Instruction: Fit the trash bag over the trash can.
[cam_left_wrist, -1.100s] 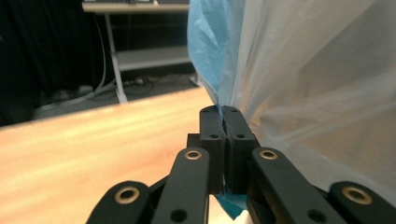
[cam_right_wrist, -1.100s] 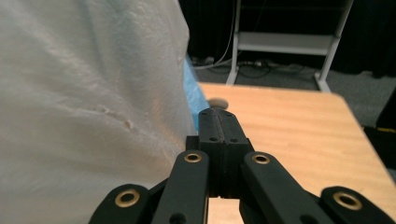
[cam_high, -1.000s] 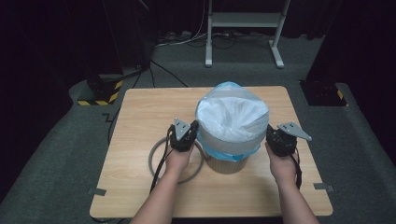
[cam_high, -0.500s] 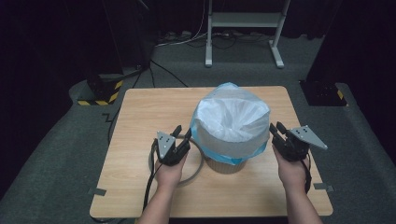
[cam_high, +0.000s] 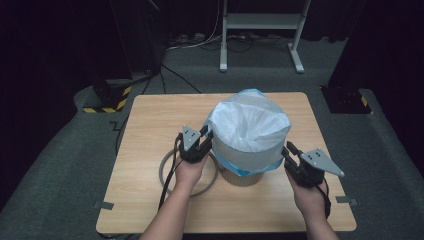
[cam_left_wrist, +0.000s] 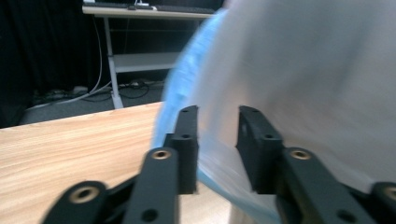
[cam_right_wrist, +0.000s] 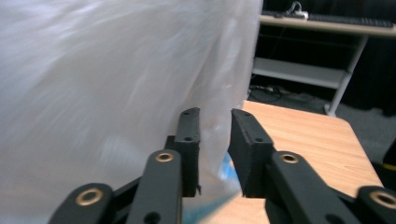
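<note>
A tan bin (cam_high: 243, 177) stands mid-table, lined with a white bag with a blue hem (cam_high: 248, 127) that is folded over its rim. My left gripper (cam_high: 205, 136) is against the bag's left side. In the left gripper view, the left gripper (cam_left_wrist: 217, 112) is open, with the bag's blue hem (cam_left_wrist: 187, 84) just beyond its tips. My right gripper (cam_high: 289, 148) sits low at the bag's right side. In the right gripper view, the right gripper (cam_right_wrist: 215, 114) stands open, with a fold of the white bag (cam_right_wrist: 107, 70) reaching into the gap.
A grey ring (cam_high: 165, 170) lies on the wooden table (cam_high: 150, 120) left of the bin, under my left hand. Beyond the table are dark floor, cables and a white desk frame (cam_high: 260, 22).
My left gripper dropped away from the bag, then came forward to its side again. The right gripper slid down and toward the table's front edge. Both gripper views are blurred by motion.
</note>
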